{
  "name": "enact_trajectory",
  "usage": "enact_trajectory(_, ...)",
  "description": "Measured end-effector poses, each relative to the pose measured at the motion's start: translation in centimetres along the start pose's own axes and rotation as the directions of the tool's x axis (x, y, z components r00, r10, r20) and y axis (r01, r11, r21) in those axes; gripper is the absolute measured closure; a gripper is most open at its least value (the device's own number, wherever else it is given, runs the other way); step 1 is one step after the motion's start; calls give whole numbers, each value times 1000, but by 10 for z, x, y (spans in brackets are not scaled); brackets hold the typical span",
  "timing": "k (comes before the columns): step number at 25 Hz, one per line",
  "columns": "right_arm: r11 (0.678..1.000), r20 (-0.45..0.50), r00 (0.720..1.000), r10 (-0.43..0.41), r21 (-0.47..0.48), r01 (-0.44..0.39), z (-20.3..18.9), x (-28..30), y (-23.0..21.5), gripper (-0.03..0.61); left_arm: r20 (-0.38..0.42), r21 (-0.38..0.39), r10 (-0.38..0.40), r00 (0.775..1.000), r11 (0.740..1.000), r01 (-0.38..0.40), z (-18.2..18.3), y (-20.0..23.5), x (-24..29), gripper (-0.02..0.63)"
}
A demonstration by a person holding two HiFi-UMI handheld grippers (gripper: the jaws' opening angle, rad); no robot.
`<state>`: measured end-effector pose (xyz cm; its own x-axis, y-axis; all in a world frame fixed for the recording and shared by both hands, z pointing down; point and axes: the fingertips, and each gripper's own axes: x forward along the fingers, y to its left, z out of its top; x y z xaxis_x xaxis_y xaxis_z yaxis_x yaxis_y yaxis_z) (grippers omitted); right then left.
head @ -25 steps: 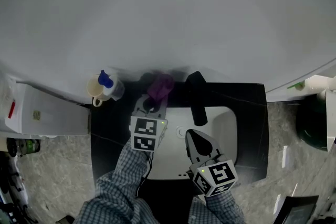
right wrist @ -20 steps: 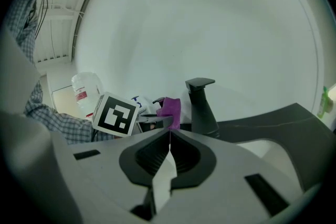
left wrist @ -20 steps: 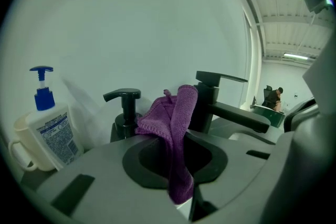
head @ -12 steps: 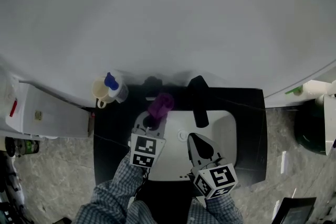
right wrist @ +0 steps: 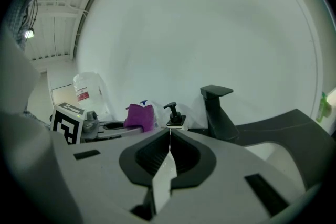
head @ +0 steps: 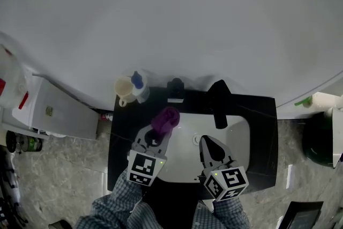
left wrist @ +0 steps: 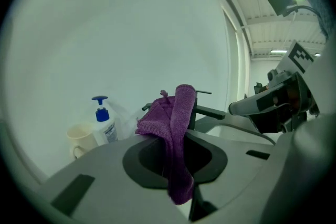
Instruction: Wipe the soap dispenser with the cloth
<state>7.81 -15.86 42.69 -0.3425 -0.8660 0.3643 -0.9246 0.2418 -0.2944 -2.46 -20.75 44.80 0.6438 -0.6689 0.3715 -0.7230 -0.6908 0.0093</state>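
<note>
A black pump soap dispenser (head: 175,89) stands at the back of the black counter, and it also shows in the right gripper view as the dispenser (right wrist: 174,113). My left gripper (head: 159,130) is shut on a purple cloth (head: 165,119), held above the sink's left rim, a short way in front of the dispenser and apart from it. In the left gripper view the cloth (left wrist: 176,113) drapes over the jaws and hides most of the dispenser. My right gripper (head: 207,140) hovers over the basin, shut, with nothing between its jaws.
A white sink (head: 239,137) is set into the black counter (head: 260,110), with a black faucet (head: 218,102) behind it. A blue-pump bottle (head: 139,83) and a cream cup (head: 124,89) stand at the back left. A white cabinet (head: 59,112) is left of the counter.
My left gripper has drawn back toward me with the cloth, off the black dispenser, which now stands uncovered. The right gripper has stayed over the basin.
</note>
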Motion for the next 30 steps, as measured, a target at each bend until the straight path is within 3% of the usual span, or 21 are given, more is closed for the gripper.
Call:
enact_trajectory(8, 999, 40, 999, 2, 48, -4, 3, -10, 18, 560, 52, -27, 7, 999, 1000, -5, 4, -1, -38, 557)
enact_trajectory(16, 999, 72, 997, 32, 7, -33, 7, -36, 36, 560, 103, -26, 15, 995, 1000, -12, 14, -25, -75, 557)
enact_trajectory(30, 995, 110, 989, 96, -53, -90, -35, -167, 58, 560, 156, -76, 96, 983, 993, -85, 0, -132, -162, 557)
